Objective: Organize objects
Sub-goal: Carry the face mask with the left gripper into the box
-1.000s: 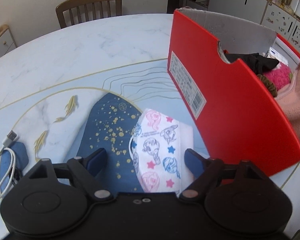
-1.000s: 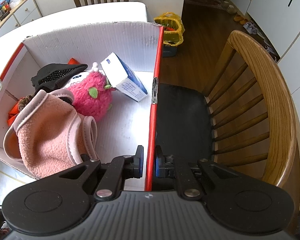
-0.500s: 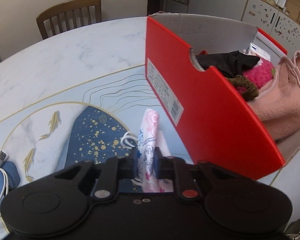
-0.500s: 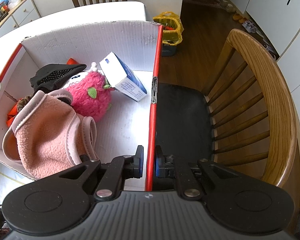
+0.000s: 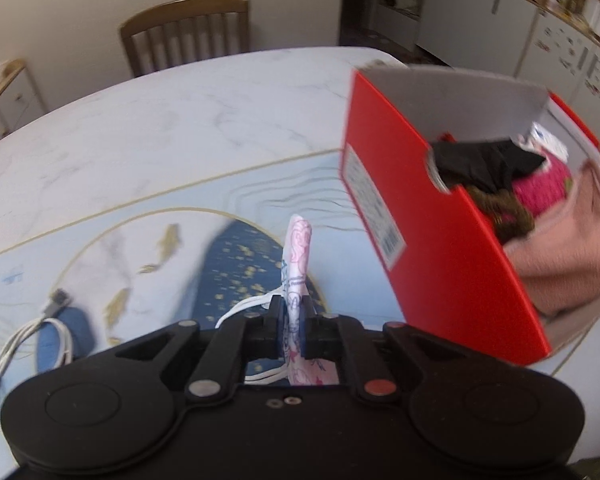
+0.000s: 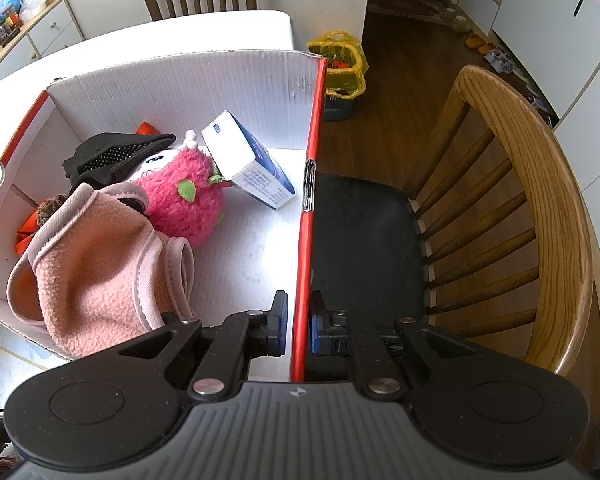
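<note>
- L tool (image 5: pixel 291 330) now clamped on white cartoon-print face mask (image 5: pixel 298 252); a sec ago jaws stood wide apart w/ mask flat on marble-pattern counter (image 5: pixel 160 128).
- Mask now pinched edge-on, raised off counter, sticking up toward 12 o'clock.
- Red cardboard box w/ white inside (image 5: pixel 440 248) at 2 o'clock of mask, farther right in view than before.
- R tool (image 6: pixel 298 322) unchanged: clamped on box's red side wall.
- White USB cable (image 5: pixel 32 336) at 9 o'clock.

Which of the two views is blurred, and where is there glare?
Left wrist view: motion blur over the table and red box; the tool's held mask stays fairly sharp. Right wrist view: sharp, with bright glare on the box's white floor.
</note>
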A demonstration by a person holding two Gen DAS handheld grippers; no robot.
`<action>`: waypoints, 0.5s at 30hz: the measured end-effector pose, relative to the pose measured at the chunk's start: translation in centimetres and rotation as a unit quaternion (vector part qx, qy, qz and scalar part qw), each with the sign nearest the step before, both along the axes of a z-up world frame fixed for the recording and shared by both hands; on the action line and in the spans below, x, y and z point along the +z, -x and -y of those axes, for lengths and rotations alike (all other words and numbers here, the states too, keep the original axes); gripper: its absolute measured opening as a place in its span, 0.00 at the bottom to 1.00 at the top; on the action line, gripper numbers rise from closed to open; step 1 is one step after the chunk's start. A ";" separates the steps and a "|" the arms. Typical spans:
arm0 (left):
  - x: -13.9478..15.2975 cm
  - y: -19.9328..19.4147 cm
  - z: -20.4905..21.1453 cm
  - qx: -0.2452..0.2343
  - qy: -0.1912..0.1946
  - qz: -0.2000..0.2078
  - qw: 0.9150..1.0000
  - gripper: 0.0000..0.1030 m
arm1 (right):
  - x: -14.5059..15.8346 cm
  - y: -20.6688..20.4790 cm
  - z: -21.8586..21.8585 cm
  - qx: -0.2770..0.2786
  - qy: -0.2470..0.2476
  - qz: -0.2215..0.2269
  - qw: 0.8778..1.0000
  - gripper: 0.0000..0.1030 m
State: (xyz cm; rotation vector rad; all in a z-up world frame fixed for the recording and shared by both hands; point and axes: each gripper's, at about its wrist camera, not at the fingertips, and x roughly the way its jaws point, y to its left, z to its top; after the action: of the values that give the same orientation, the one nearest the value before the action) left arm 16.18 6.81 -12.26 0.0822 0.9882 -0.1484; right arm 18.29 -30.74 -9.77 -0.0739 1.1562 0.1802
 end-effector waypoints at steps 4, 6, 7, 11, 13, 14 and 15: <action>1.9 0.2 -0.4 0.014 0.009 0.014 1.000 0.04 | 0.0 0.1 0.0 0.001 0.001 0.004 1.000 0.10; 2.9 0.3 -0.3 0.015 0.011 0.024 1.000 0.04 | 0.0 0.1 0.1 0.000 -0.004 0.004 1.000 0.10; 3.4 0.4 -0.1 0.014 0.009 0.030 0.999 0.04 | 0.1 0.1 0.2 0.001 -0.005 0.005 1.000 0.10; 5.2 0.3 0.6 0.010 0.007 0.050 0.999 0.04 | 0.2 0.1 0.4 0.000 -0.011 0.008 1.000 0.10; 6.1 0.2 1.2 0.005 0.008 0.060 0.998 0.04 | 0.2 0.2 0.4 0.000 -0.012 0.009 1.000 0.10; 6.5 0.2 1.5 0.002 0.009 0.064 0.998 0.04 | 0.2 0.3 0.5 0.000 -0.013 0.010 1.000 0.10; 7.0 0.2 1.9 -0.002 0.010 0.069 0.998 0.04 | 0.2 0.3 0.5 0.000 -0.013 0.011 1.000 0.10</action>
State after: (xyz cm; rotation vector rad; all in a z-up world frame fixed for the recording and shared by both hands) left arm 15.98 4.92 -5.27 0.0742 0.8488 -0.1549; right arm 17.98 -31.26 -9.56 -0.0526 1.1323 0.1946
